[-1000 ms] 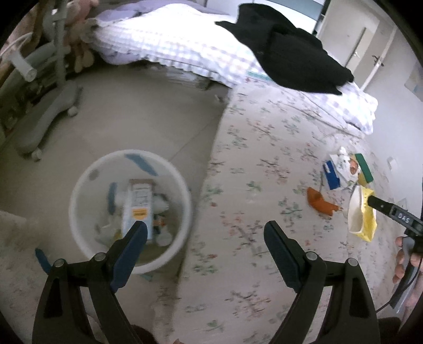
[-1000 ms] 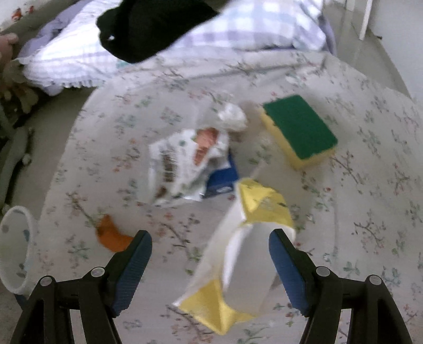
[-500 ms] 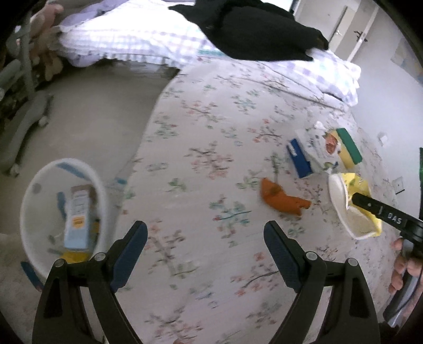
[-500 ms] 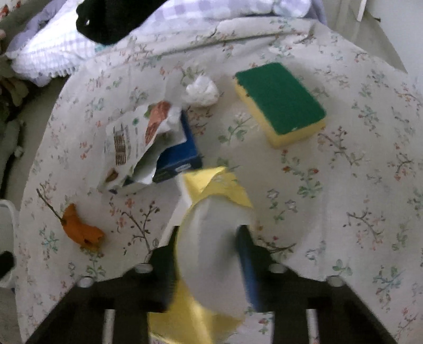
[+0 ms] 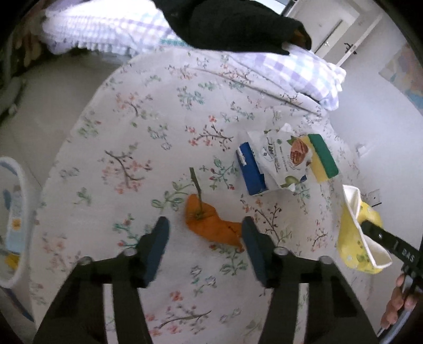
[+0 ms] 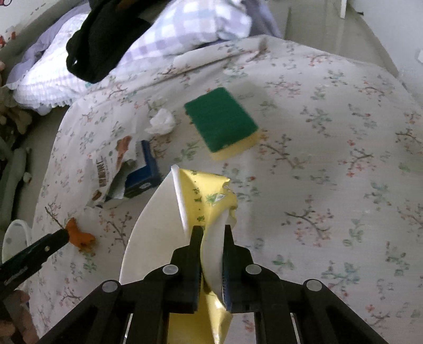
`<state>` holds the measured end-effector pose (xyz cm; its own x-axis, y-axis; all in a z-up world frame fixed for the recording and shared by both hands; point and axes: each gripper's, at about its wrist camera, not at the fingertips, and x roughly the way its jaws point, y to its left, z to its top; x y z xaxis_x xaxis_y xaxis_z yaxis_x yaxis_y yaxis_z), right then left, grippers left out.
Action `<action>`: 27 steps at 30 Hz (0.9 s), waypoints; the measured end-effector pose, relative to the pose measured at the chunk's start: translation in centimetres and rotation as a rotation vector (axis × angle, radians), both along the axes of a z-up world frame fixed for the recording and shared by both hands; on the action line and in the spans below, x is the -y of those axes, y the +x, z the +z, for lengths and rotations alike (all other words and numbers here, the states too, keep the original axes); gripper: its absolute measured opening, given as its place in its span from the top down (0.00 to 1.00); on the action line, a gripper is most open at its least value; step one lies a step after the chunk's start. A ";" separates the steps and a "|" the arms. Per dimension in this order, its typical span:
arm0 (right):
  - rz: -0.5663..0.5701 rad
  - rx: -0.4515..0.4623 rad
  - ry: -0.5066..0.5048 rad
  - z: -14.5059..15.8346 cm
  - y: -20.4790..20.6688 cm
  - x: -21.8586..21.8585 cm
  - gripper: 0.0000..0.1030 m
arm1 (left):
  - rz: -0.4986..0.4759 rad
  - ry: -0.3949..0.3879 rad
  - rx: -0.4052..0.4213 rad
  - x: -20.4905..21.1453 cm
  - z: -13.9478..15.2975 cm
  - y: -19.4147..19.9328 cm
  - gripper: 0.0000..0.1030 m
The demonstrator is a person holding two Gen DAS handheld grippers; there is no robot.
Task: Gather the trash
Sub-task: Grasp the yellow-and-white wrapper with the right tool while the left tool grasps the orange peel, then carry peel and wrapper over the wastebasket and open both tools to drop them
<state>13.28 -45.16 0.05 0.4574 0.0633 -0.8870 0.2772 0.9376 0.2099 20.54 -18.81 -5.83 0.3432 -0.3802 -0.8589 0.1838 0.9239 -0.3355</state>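
An orange peel with a stem (image 5: 211,225) lies on the flowered bedspread (image 5: 148,137). My left gripper (image 5: 203,232) is open, its blue pads on either side of the peel; the peel also shows in the right wrist view (image 6: 79,235). My right gripper (image 6: 212,251) is shut on a yellow and white wrapper (image 6: 201,201), lifted above the bed, also seen in the left wrist view (image 5: 357,227). A torn snack bag (image 5: 283,161), a blue box (image 5: 249,169), a green and yellow sponge (image 6: 220,121) and a crumpled tissue (image 6: 161,121) lie on the bed.
A white trash bin (image 5: 13,219) with trash inside stands on the floor left of the bed. A black garment (image 5: 232,23) lies on checked pillows (image 5: 290,63) at the head of the bed. The floor runs along the left side.
My left gripper moved from above the bin to over the bed, around the orange peel. My right gripper closed on the yellow wrapper and lifted it.
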 end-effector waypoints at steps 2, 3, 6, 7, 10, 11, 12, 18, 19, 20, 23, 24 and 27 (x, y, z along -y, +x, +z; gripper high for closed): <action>-0.008 0.002 -0.001 0.2 -0.3 0.6 0.90 | 0.015 -0.007 -0.020 0.1 -0.7 0.2 0.56; -0.012 0.004 0.001 0.3 -0.5 0.8 0.90 | 0.026 -0.011 -0.024 0.1 -1.0 0.4 0.58; -0.020 0.005 0.002 0.4 -0.8 1.5 0.90 | 0.039 -0.009 -0.008 0.4 -1.1 0.5 0.68; -0.021 0.004 0.003 0.4 -0.9 1.6 0.90 | 0.038 -0.006 -0.004 0.5 -1.1 0.5 0.71; -0.022 0.006 0.003 0.6 -0.9 1.7 0.90 | 0.029 -0.005 0.001 0.5 -1.0 0.4 0.76; -0.021 0.007 0.003 0.6 -0.9 1.7 0.90 | 0.026 -0.004 0.004 0.4 -0.9 0.4 0.77; -0.019 0.010 0.004 0.7 -0.9 1.6 0.90 | 0.023 -0.003 0.010 0.3 -0.8 0.3 0.78; 0.007 0.037 0.011 1.8 -0.4 0.0 0.90 | 0.020 -0.011 0.053 -1.6 1.2 -0.2 0.79; 0.014 0.041 0.012 2.0 -0.3 -0.5 0.90 | 0.023 -0.013 0.059 -2.0 1.5 -0.3 0.79; 0.019 0.045 0.013 2.1 -0.2 -0.8 0.90 | 0.026 -0.014 0.064 -2.4 1.7 -0.4 0.79; 0.044 0.058 0.019 2.7 0.4 -2.6 0.90 | 0.042 -0.018 0.079 -4.3 2.6 -0.6 0.79; 0.053 0.062 0.020 2.8 0.6 -3.2 0.90 | 0.052 -0.020 0.084 -5.2 3.0 -0.8 0.79; 0.083 0.071 0.032 3.1 1.5 -5.3 0.90 | 0.083 -0.017 0.093 -7.7 3.6 -1.2 0.79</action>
